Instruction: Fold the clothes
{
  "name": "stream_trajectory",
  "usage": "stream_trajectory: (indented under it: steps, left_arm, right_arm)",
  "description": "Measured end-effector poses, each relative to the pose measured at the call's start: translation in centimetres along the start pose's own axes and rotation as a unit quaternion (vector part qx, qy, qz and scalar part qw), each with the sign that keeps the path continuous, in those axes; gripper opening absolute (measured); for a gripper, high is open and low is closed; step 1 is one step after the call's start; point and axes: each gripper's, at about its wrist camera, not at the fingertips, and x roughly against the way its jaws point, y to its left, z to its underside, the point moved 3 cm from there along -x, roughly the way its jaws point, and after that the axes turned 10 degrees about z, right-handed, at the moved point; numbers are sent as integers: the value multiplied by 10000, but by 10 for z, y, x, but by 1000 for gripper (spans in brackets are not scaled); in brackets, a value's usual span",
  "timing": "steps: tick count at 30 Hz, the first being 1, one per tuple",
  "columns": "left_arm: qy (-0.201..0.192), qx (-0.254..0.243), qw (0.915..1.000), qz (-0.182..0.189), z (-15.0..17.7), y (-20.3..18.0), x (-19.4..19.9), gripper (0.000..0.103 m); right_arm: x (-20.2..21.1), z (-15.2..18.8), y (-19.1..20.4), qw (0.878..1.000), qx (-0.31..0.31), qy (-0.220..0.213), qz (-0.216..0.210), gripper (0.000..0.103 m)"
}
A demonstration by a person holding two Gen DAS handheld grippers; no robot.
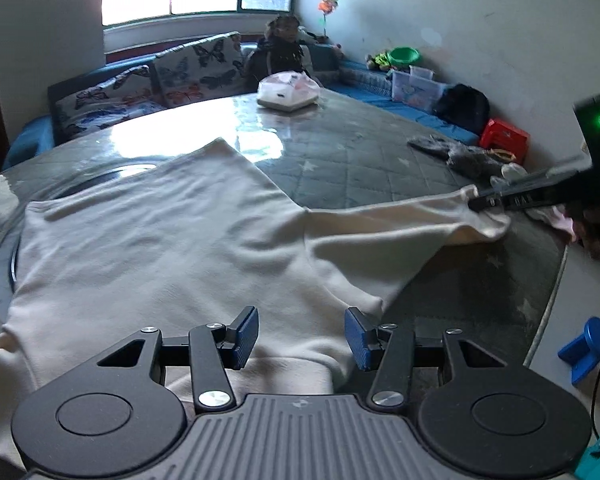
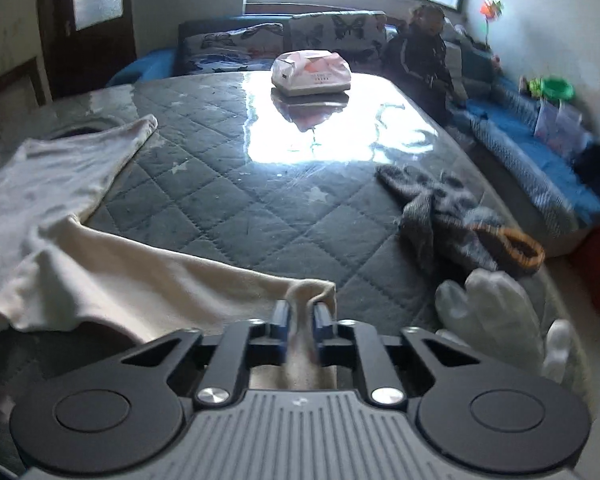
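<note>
Our right gripper (image 2: 300,320) has its blue pads pinched together on the cuff of a sleeve (image 2: 312,290), the cloth bunched up between them. Our left gripper (image 1: 301,334) stands with its jaws spread wide and nothing between them, hovering low over the near hem of the cream sweater (image 1: 140,240).

The sweater lies spread flat on the quilted grey table cover (image 1: 340,152), its body to the left of the held sleeve, which is drawn out in a taut band away from it. Beyond the sweater, on the shiny far part of the table, sits a pink-and-white packet (image 2: 310,74). To the right of the sweater lies a crumpled grey garment (image 2: 440,208) with an orange-brown loop on it. Just beside that, near the table's edge, we see something pale and white (image 2: 488,308), perhaps a glove, though the blur leaves us unsure.
</note>
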Motion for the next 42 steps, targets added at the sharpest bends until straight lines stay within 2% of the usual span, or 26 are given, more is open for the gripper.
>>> stream_trajectory:
  steps: [8, 11, 14, 23, 28, 32, 34, 36, 37, 41, 42]
  left_arm:
    - [123, -93, 9999, 30, 4, -2, -6, 51]
    - [134, -103, 9999, 32, 4, -2, -7, 51]
    - [154, -146, 9998, 31, 4, -3, -7, 52]
    - [175, -130, 9998, 34, -1, -2, -8, 52]
    - [172, -91, 9998, -6, 2, 0, -6, 52]
    - [-9, 129, 9998, -163, 4, 9, 10, 54]
    - [-133, 328, 9989, -317, 6, 19, 23, 56]
    - [-250, 519, 9969, -529, 8, 31, 37, 59]
    - [-314, 608, 9955, -657, 9, 37, 45, 61]
    - [-621, 967, 9846, -1317, 14, 69, 80, 73]
    - [-687, 1088, 9800, -1519, 16, 79, 89, 75]
  right_arm:
    - [1, -23, 1, 9963, 525, -425, 533, 2]
    - [-1, -25, -2, 9981, 308, -378, 389, 8]
    - [0, -20, -4, 9986, 190, -398, 288, 26]
    - [-30, -22, -14, 9996, -128, -188, 143, 26]
    - [-33, -25, -15, 9991, -65, -205, 361, 26]
    - [-23, -31, -10, 9985, 52, -380, 393, 30]
    - [-13, -36, -1, 9983, 138, -511, 232, 38]
    - [-4, -39, 16, 9976, 271, -643, 30, 57]
    - [1, -41, 24, 9969, 337, -708, -71, 59]
    - [16, -49, 59, 9926, 612, -931, -492, 79]
    - [18, -50, 68, 9912, 698, -954, -596, 79]
